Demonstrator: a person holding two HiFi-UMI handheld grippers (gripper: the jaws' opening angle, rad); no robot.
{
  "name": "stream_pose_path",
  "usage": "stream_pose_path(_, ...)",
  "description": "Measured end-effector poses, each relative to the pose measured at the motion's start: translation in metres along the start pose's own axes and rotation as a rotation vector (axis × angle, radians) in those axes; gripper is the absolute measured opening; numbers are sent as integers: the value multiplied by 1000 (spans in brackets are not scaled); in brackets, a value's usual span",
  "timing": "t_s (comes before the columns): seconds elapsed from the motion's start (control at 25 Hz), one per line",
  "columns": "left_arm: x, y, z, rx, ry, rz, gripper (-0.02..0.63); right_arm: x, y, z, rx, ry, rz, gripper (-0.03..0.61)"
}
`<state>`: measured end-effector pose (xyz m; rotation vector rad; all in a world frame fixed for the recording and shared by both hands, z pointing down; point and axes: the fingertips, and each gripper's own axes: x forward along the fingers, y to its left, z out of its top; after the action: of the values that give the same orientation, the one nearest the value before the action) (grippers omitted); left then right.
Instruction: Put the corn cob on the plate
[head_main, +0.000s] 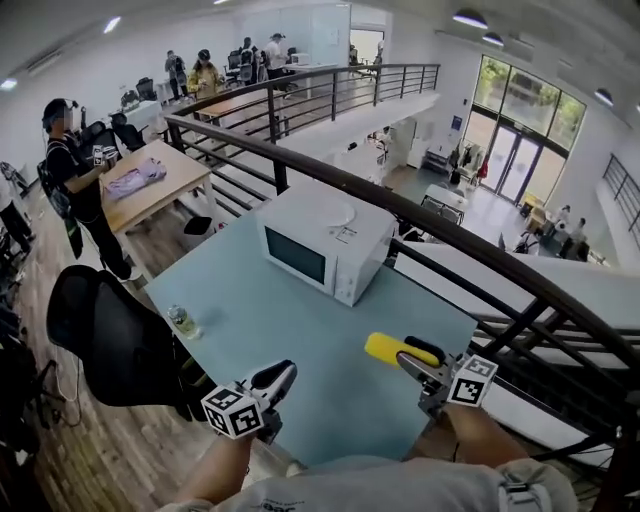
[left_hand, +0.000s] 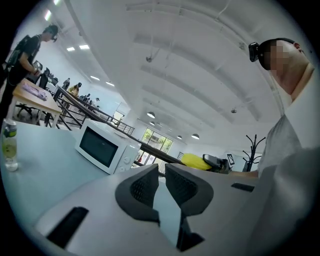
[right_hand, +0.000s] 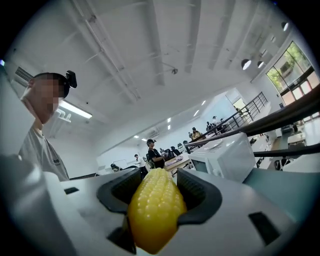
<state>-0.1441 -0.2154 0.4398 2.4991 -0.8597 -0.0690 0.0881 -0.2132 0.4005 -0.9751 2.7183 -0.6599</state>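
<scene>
A yellow corn cob (head_main: 388, 349) is held above the near right part of the light blue table (head_main: 300, 330), with my right gripper (head_main: 415, 358) shut on it. In the right gripper view the cob (right_hand: 155, 212) fills the space between the jaws and sticks out toward the camera. A white plate (head_main: 336, 213) lies on top of the white microwave (head_main: 325, 247) at the table's far side. My left gripper (head_main: 283, 372) hovers at the near left edge of the table, jaws together and empty (left_hand: 161, 175).
A small clear bottle (head_main: 183, 320) stands at the table's left edge beside a black chair (head_main: 100, 335). A dark railing (head_main: 450, 235) runs behind and to the right of the table, with a drop beyond. People stand at desks far left.
</scene>
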Motion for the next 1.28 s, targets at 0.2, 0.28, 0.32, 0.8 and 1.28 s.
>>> stream_pose_path(0.2, 34, 21, 19, 54, -42, 82, 58, 21, -46, 19, -25, 37, 48, 238)
stream_pose_path(0.28, 58, 30, 37, 58, -70, 102, 58, 32, -72, 35, -46, 39, 57, 238)
stream_pose_path(0.32, 70, 33, 48, 62, -79, 102, 58, 40, -84, 45, -63, 40, 60, 238)
stream_pose_path(0.8, 186, 130, 119, 132, -57, 108, 58, 170, -197, 103, -169, 22, 30, 236)
stream_pose_path(1.28, 269, 224, 163, 203, -72, 122, 58, 277, -281, 151, -354, 93, 24, 237)
